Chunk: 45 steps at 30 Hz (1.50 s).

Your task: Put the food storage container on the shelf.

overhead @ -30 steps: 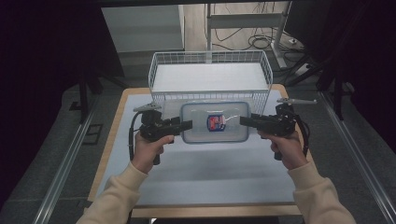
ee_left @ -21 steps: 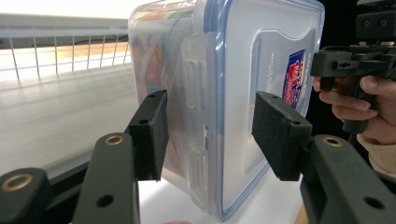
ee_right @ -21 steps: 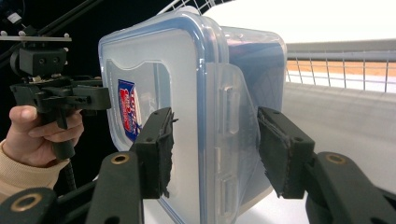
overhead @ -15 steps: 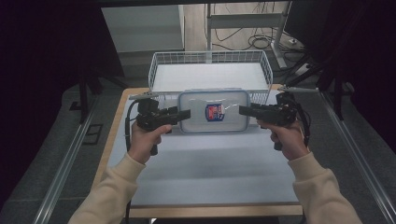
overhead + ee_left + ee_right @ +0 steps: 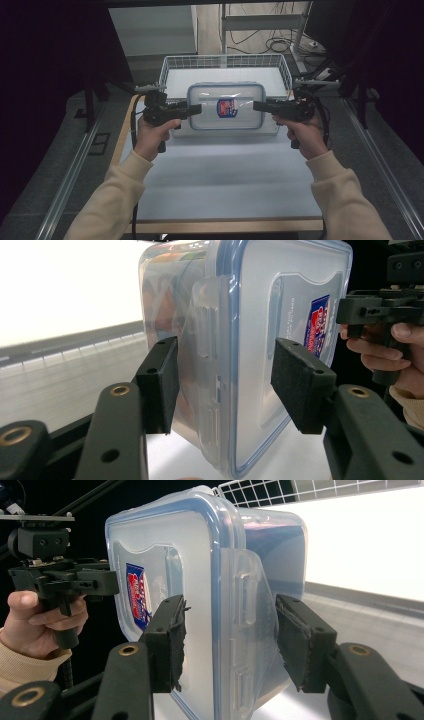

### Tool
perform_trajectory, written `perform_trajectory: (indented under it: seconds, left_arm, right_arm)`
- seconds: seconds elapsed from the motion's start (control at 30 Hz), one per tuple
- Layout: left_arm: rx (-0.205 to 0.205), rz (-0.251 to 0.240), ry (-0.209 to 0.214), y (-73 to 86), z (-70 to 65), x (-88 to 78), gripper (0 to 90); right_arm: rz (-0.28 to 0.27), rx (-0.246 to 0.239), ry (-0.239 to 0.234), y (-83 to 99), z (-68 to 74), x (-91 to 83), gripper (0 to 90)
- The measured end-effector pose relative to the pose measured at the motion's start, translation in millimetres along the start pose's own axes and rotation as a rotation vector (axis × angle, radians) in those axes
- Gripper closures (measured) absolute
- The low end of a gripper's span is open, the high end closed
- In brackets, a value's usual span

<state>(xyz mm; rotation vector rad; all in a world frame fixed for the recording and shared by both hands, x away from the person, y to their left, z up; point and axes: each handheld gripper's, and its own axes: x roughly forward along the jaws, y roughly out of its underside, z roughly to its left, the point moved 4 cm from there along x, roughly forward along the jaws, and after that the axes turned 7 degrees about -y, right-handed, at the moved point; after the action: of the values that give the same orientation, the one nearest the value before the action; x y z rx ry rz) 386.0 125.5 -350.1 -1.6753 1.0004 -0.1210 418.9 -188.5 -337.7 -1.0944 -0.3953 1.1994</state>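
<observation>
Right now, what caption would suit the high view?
Two hand-held grippers, left gripper and right gripper, carry a lidded plastic container above the wire basket.

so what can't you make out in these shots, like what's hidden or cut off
- Contents of the clear container: high view, the lid and glare hide them; the left gripper view gives blurred colours through the wall.
- Print on the label: too small in the high view, seen at a slant in the gripper views.
- Floor of the wire basket: high view, the container held by the left tool and right tool covers its middle.

Container label [image 5: 226,107] print unreadable
</observation>
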Motion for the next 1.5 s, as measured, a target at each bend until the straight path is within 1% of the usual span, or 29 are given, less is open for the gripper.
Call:
perform_trajectory:
  seconds: [0.13,0.23,0.33,0.37,0.4,0.43,0.47,0.5,0.53,0.57,0.6,0.63,0.67,0.8,0.9,0.97,1.03,1.07,1.17,1.23,1.27,1.3,1.33,1.37,1.4,1.43,1.47,1.5]
  left_arm:
    - [-0.001,-0.003,0.000,-4.9,1.0,1.0,46.5]
    - [-0.006,0.004,0.002,-11.6,2.9,2.9,46.7]
    - [-0.007,0.009,0.003,-16.1,4.6,4.7,46.8]
    - [-0.005,0.015,0.007,-20.5,7.1,6.3,46.8]
    - [-0.005,0.015,0.007,-20.5,7.1,6.3,46.8]
    - [-0.006,0.016,0.009,-25.5,8.7,7.7,46.8]
    - [-0.006,0.016,0.009,-25.5,8.7,7.7,46.8]
    - [-0.006,0.012,0.010,-30.2,10.2,9.0,46.8]
    - [-0.006,0.012,0.010,-30.2,10.2,9.0,46.7]
    - [-0.007,0.000,0.008,-35.8,11.7,10.8,46.7]
    - [-0.007,0.000,0.008,-35.8,11.7,10.8,46.7]
    - [-0.002,-0.009,0.007,-41.3,13.2,12.4,46.7]
    - [-0.002,-0.009,0.007,-41.3,13.2,12.4,46.7]
    - [0.001,-0.006,0.007,-51.3,17.6,15.9,46.7]
    - [-0.010,-0.011,0.014,-59.3,22.1,19.7,46.7]
    - [-0.011,-0.019,0.018,-61.3,23.3,20.7,46.7]
    - [-0.011,-0.033,0.028,-67.3,26.4,23.5,46.8]
    - [-0.011,-0.033,0.028,-67.3,26.4,23.5,46.8]
    - [-0.028,-0.031,0.027,-72.5,30.4,28.9,46.7]
    - [-0.043,-0.018,0.020,-75.8,34.6,33.8,46.6]
    - [-0.040,-0.005,0.016,-77.1,37.7,35.5,46.4]
    - [-0.053,-0.004,0.015,-78.2,39.3,37.6,46.3]
    - [-0.053,-0.004,0.015,-78.2,39.3,37.6,46.1]
    - [-0.061,0.008,0.012,-80.2,43.8,41.5,45.9]
    - [-0.061,0.008,0.012,-80.2,43.8,41.5,45.9]
    - [-0.073,0.019,0.017,-82.2,49.4,45.7,45.8]
    - [-0.073,0.019,0.017,-82.2,49.4,45.7,45.8]
    - [-0.098,0.026,0.019,-83.5,54.4,50.5,45.8]
  right_arm:
    - [-0.001,0.005,-0.002,-4.6,-1.6,0.9,47.7]
    - [-0.006,0.025,-0.013,-8.1,-5.9,2.4,47.7]
    - [-0.007,0.029,-0.013,-11.1,-8.2,3.4,47.7]
    - [-0.005,0.031,-0.010,-15.6,-9.5,4.4,47.7]
    - [-0.005,0.031,-0.010,-15.6,-9.5,4.4,47.7]
    - [-0.007,0.031,-0.003,-19.6,-10.2,5.0,47.7]
    - [-0.006,0.032,-0.002,-22.0,-10.8,5.3,47.7]
    - [-0.004,0.034,-0.004,-24.5,-11.5,5.6,47.7]
    - [-0.006,0.034,-0.001,-26.4,-12.0,5.9,47.7]
    - [-0.011,0.031,0.000,-29.6,-13.1,6.5,47.7]
    - [-0.011,0.031,0.000,-29.6,-13.1,6.5,47.7]
    - [-0.019,0.037,-0.002,-34.2,-15.9,7.7,47.7]
    - [-0.020,0.042,-0.004,-35.7,-17.0,8.1,47.7]
    - [-0.024,0.047,-0.002,-42.7,-20.7,10.5,47.7]
    - [-0.021,0.053,-0.001,-50.5,-24.5,13.3,47.7]
    - [-0.023,0.060,0.000,-53.2,-25.3,13.7,47.9]
    - [-0.059,0.070,-0.008,-62.2,-28.9,13.0,49.5]
    - [-0.059,0.070,-0.008,-62.2,-28.9,13.0,49.5]
    - [-0.057,0.075,-0.004,-66.1,-33.7,15.2,49.3]
    - [-0.051,0.100,0.004,-68.0,-39.1,18.3,49.2]
    - [-0.052,0.108,0.004,-69.0,-40.2,19.5,49.2]
    - [-0.049,0.109,0.008,-70.4,-42.7,21.5,49.2]
    - [-0.049,0.109,0.008,-70.4,-42.7,21.5,49.2]
    - [-0.044,0.120,0.012,-73.0,-46.8,25.1,49.1]
    - [-0.038,0.127,0.014,-74.4,-48.8,26.8,49.2]
    - [-0.031,0.140,0.014,-75.9,-50.9,28.7,49.1]
    - [-0.021,0.151,0.016,-77.4,-53.4,30.5,49.0]
    - [-0.013,0.161,0.020,-78.8,-55.9,32.4,49.0]
